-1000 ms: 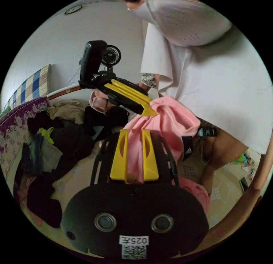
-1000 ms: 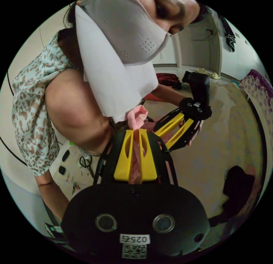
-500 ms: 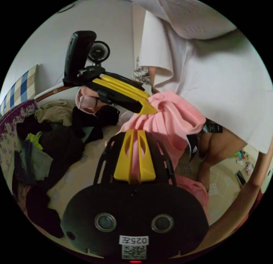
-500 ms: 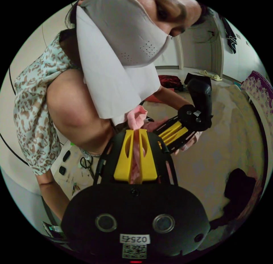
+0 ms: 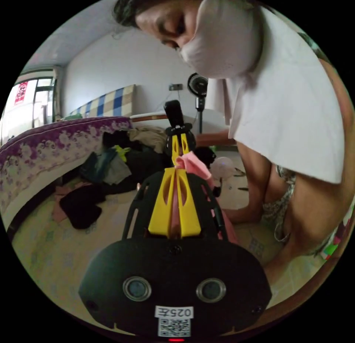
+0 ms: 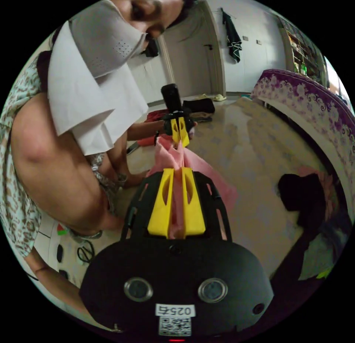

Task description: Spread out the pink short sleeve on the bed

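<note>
- Both yellow-jawed grippers, left gripper (image 5: 176, 171) and right gripper (image 6: 178, 171), clamp the pink short-sleeve shirt (image 6: 173, 160), held above the pale patterned bed (image 6: 255, 195)
- Dark clothes pile (image 5: 122, 161) beside purple floral bedding (image 5: 55, 135)

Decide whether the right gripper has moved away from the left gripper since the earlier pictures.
Yes. In the left gripper view the right gripper now sits farther off, smaller against the fan, with the pink short sleeve stretched between them.

white label (image 5: 174, 313), number not read off
</note>
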{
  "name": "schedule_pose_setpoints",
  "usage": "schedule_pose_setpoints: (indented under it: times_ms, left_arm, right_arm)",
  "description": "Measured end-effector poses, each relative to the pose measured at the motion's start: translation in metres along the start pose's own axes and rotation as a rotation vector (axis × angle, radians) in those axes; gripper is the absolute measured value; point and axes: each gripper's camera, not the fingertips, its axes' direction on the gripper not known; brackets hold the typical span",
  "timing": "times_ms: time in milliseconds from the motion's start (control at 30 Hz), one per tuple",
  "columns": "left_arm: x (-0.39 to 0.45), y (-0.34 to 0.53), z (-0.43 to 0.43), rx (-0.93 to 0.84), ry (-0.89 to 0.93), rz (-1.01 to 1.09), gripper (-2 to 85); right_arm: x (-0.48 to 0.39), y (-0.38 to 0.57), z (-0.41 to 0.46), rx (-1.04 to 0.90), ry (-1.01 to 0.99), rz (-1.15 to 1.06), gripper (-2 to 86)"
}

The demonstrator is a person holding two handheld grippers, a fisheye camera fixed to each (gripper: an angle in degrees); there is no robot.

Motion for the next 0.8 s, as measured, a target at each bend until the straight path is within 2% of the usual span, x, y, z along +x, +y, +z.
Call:
schedule_pose_setpoints:
  times_ms: [133, 267, 400, 467, 567, 667, 733, 800]
  left_arm:
    - [0.045, 0.015, -0.043, 0.140, -0.124, -0.086, -0.9]
    - [0.079, 0.027, -0.074, 0.156, -0.307, -0.129, -0.9]
    - [0.105, 0.050, -0.119, 0.092, -0.636, -0.264, -0.9]
    - [0.120, 0.046, -0.135, 0.060, -0.768, -0.275, -0.9]
    - [0.141, 0.013, -0.158, 0.070, -0.892, -0.292, -0.9]
    - [0.165, -0.041, -0.184, 0.160, -0.991, -0.368, -0.9]
    - [0.198, -0.082, -0.203, 0.237, -1.096, -0.292, -0.9]
    - [0.224, -0.107, -0.214, 0.279, -1.165, -0.228, -0.9]
  right_arm:
    - [-0.006, -0.001, 0.005, -0.035, -0.024, 0.000, -0.5]
    - [-0.012, -0.003, -0.010, -0.065, 0.030, 0.044, -0.8]
    - [-0.019, -0.007, -0.077, -0.010, 0.415, 0.199, -0.9]
    - [-0.024, -0.017, -0.114, 0.047, 0.521, 0.238, -0.9]
    - [-0.039, -0.047, -0.181, 0.246, 0.538, 0.245, -0.9]
    - [-0.085, -0.088, -0.230, 0.380, 0.716, 0.116, -1.0]
    - [-0.131, -0.112, -0.259, 0.475, 0.864, 0.007, -1.0]
    - [-0.160, -0.121, -0.277, 0.533, 0.926, -0.049, -1.0]
